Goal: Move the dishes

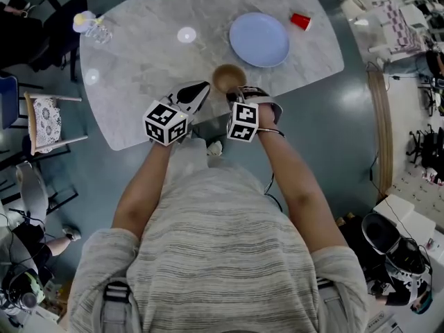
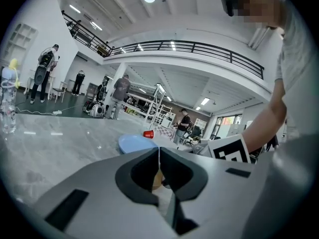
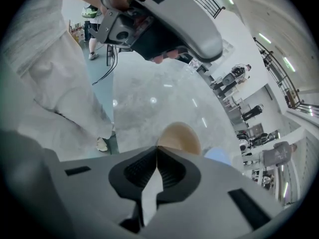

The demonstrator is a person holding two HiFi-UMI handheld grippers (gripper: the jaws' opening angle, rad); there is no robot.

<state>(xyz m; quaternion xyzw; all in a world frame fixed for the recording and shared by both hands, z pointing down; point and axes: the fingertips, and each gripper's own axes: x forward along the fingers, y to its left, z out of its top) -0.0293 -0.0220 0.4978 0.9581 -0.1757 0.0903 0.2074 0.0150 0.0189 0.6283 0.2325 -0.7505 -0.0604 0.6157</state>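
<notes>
Bottle (image 1: 90,26) w/ yellow top stands at far-left corner of marble table (image 1: 152,61). L gripper (image 1: 200,89) is over the near table edge, jaws pressed together w/ nothing pinched; the bowl shows thru the gap behind the tips in the left gripper view. Wooden bowl (image 1: 229,77) sits upright at the near edge, just right of L tips. R gripper (image 1: 237,94) is just near of the bowl, tilted steeply down, jaws also pressed together & holding nothing; the bowl rim is right beyond its tips. Blue plate (image 1: 259,39) lies farther & right, apart from the bowl. Red cup (image 1: 300,21) is far-right of the plate.
</notes>
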